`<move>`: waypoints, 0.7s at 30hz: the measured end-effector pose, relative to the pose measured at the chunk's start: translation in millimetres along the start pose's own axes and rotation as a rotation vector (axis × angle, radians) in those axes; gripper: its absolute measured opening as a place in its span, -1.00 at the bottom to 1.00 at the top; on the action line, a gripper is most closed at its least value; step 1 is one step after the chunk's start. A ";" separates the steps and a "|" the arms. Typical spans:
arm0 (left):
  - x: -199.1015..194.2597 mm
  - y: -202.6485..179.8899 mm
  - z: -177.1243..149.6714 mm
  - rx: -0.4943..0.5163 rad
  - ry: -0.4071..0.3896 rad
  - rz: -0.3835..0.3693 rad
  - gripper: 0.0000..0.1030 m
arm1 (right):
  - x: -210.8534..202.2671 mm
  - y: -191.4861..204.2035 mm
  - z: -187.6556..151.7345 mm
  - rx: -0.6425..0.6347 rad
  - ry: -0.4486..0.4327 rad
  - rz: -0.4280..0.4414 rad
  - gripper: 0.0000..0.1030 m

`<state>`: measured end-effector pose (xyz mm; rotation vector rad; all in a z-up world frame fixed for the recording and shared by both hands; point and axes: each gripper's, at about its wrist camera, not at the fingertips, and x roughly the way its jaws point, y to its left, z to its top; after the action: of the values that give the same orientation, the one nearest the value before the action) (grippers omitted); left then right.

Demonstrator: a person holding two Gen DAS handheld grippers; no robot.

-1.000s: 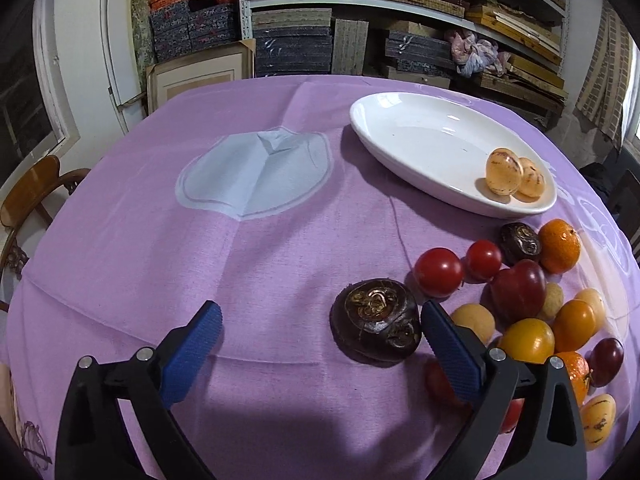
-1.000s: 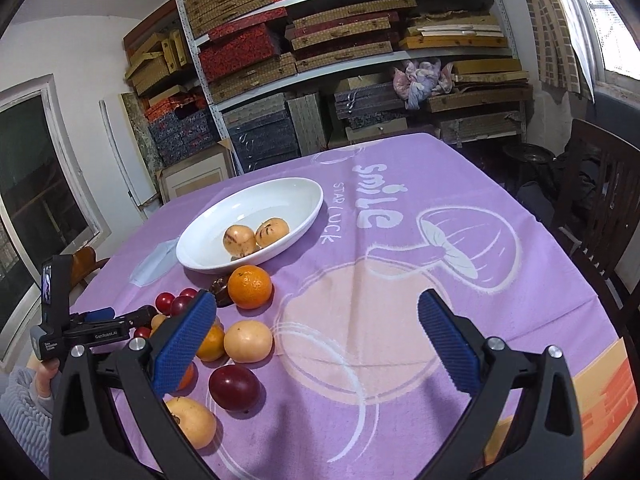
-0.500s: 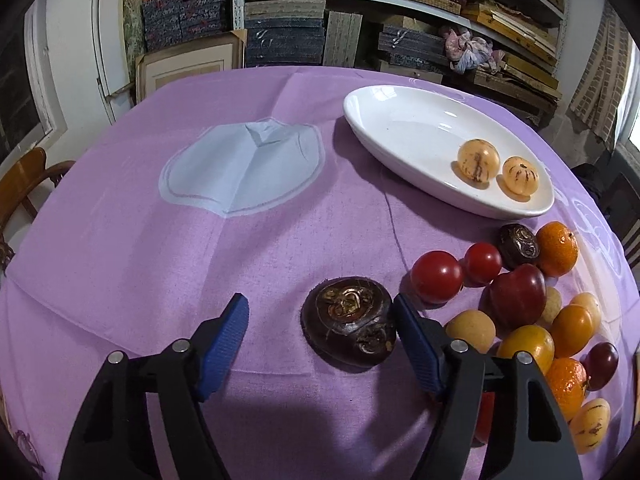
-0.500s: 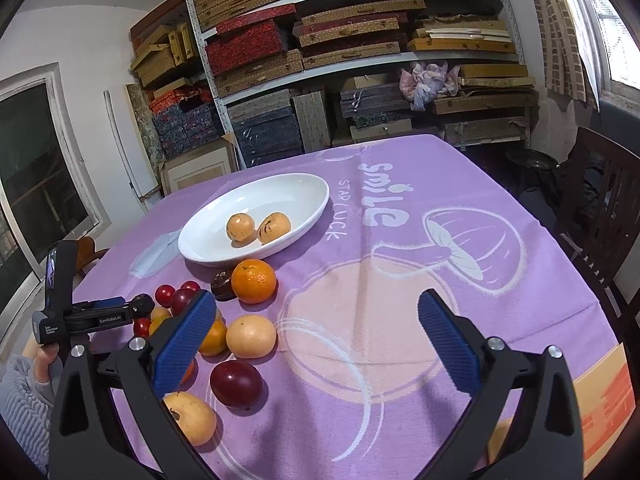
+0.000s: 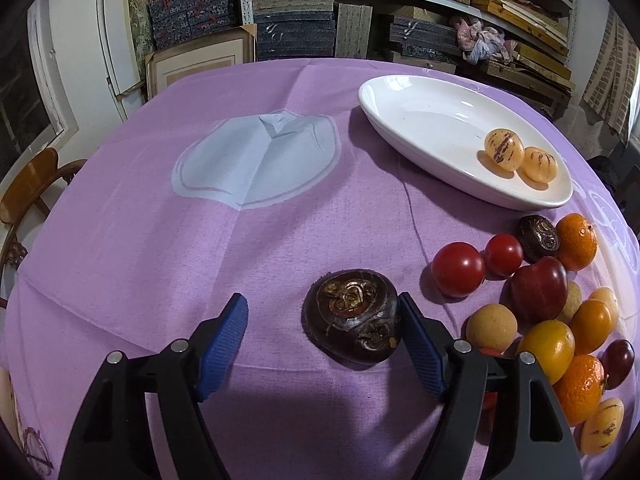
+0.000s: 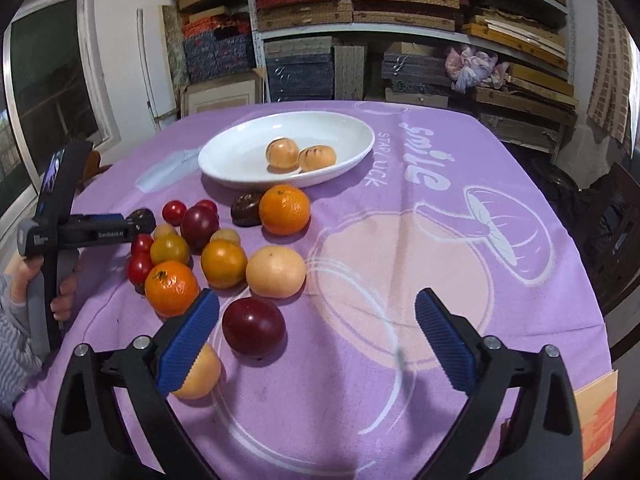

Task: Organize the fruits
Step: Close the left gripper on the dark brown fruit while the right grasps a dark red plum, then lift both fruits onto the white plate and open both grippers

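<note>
A dark brown water chestnut [image 5: 352, 316] lies on the purple cloth between the jaws of my left gripper [image 5: 322, 316]. The right pad touches it, the left pad stands well clear, and the jaws are opening slightly. A white oval dish [image 5: 420, 120] at the back right holds two pale striped fruits [image 5: 504, 150]. Several red, orange and yellow fruits [image 5: 540, 292] are heaped to the right. In the right wrist view my right gripper [image 6: 316, 304] is closing around a dark red plum [image 6: 254, 326]. The plum sits near the left pad and is not gripped.
Shelves stacked with boxes [image 6: 360, 20] stand behind the table. A wooden chair [image 5: 32, 184] is at the left edge and a dark chair [image 6: 616, 216] at the right. A person's hand [image 6: 60, 292] holds the left gripper's handle beside the heap.
My left gripper's jaws narrowed around the water chestnut. My right gripper dipped and rolled toward the fruit heap; its jaws narrowed and the dark red plum now lies between them.
</note>
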<state>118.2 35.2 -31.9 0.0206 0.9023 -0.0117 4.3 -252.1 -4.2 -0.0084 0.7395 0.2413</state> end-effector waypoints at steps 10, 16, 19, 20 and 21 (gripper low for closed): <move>1.0 0.4 -0.1 0.000 0.002 -0.007 0.54 | 21.3 16.4 -4.5 -0.003 0.101 0.138 0.20; 1.3 -0.4 -0.6 0.000 0.002 -0.008 0.55 | 28.7 8.5 -4.0 0.055 0.131 0.165 0.00; 1.3 -0.3 -0.6 0.000 0.002 -0.008 0.55 | 35.9 4.7 -5.9 0.077 0.159 0.179 -0.14; 1.4 -0.3 -0.6 0.000 0.002 -0.008 0.55 | 35.8 6.3 -5.8 0.068 0.162 0.177 -0.21; 1.2 -0.3 -0.6 -0.001 0.002 -0.008 0.55 | 35.4 8.2 -6.3 0.060 0.159 0.173 -0.22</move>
<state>118.5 34.9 -33.2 0.0163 0.9044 -0.0194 23.6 -237.1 -31.8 0.0948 0.9068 0.3871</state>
